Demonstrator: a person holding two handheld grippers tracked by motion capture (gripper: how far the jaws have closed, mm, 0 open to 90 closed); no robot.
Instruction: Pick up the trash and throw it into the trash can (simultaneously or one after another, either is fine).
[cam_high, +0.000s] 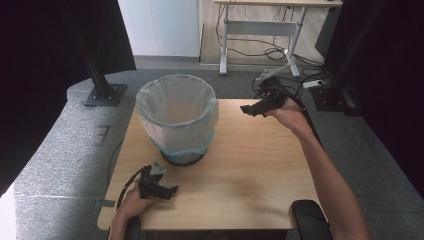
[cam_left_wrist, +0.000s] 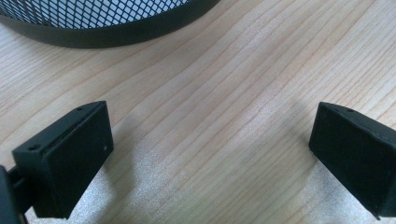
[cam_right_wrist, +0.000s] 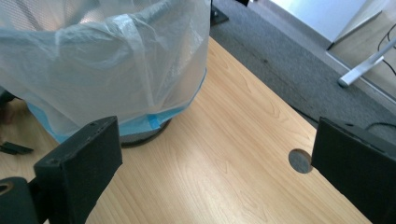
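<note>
A light wooden table (cam_high: 240, 165) seen from above, with a mesh waste bin (cam_high: 177, 119) standing on its far left part, a little in from the edge. The bin is lined with a thin, translucent plastic bag (cam_high: 150, 117) that folds over the rim and hangs down the outside, with a strip of blue showing near the bottom. The person's left gripper (cam_high: 170, 190) lies low over the near left part of the table, just in front of the bin's dark base; from its own camera its two black jaws are spread wide apart with nothing between them but bare wood grain, and the bin's black mesh foot (cam_left_wrist: 107, 23) curves across the top. The right gripper (cam_high: 248, 109) is held up over the far right part of the table, beside the bin but apart from it (the hand grips it from behind). Its jaws also stand wide open and empty, pointing toward the bagged bin (cam_right_wrist: 102, 70), with a round cable hole (cam_right_wrist: 300, 161) in the tabletop close to one jaw.
</note>
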